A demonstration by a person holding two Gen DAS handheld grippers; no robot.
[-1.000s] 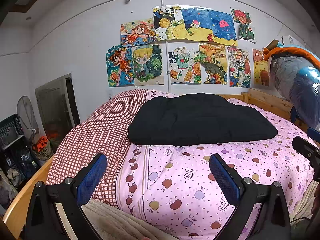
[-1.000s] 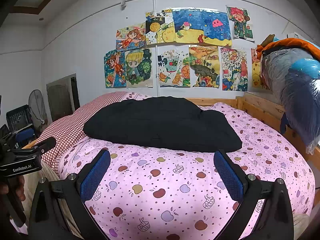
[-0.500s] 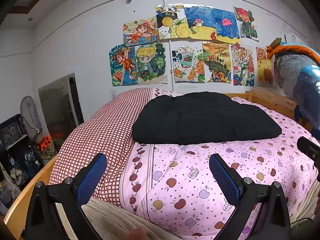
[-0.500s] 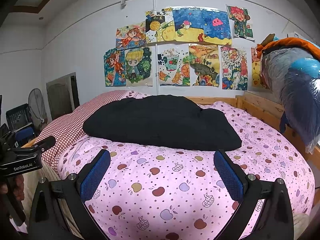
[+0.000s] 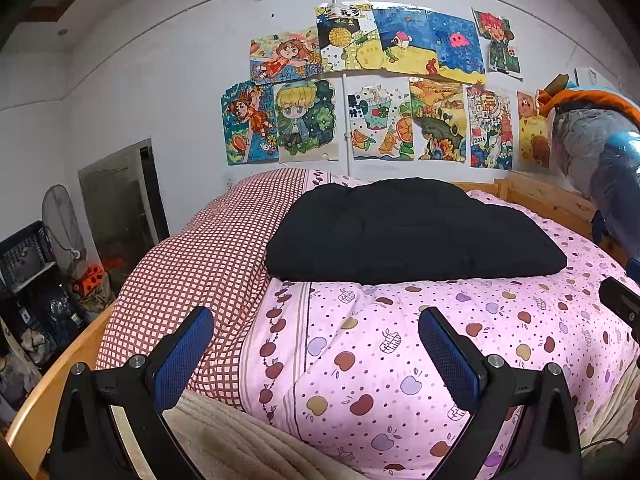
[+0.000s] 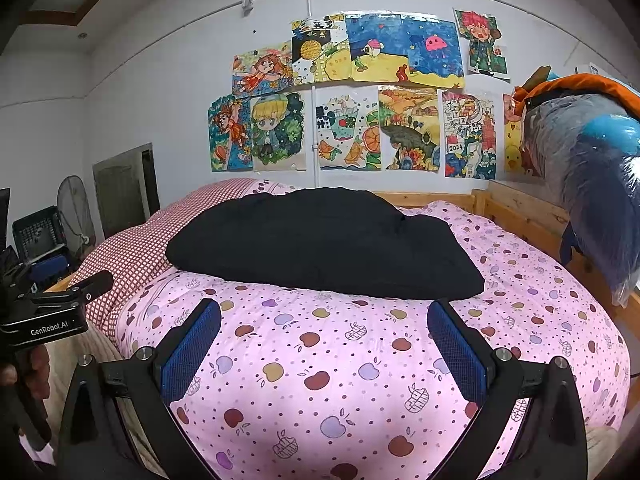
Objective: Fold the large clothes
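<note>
The black garment point(image 5: 412, 232) lies ahead of both tools as a thick, rounded, already compact bundle on top of the pink apple-print quilt point(image 5: 400, 360), well beyond the reach of either pair of fingers. It looks padded and bulky, likely springy when pressed.

The left gripper point(image 5: 320, 354) is spread wide with nothing between its blue pads, and the garment sits ahead and slightly to its right. The right gripper point(image 6: 324, 350) is equally spread and empty, with the garment ahead and a little to its left. Seen at the left edge of the right wrist view, the left tool hangs beside the bed, off the quilt.

Judged from here, the main risk is a shallow pinch: the puffy layers could slide out of the pads, or only the top layer might lift and undo the bundle. Reaching low could also catch the quilt beneath. To the left of the left gripper, the red checked bedding point(image 5: 208, 264) touches the garment's edge and might be dragged along.
</note>
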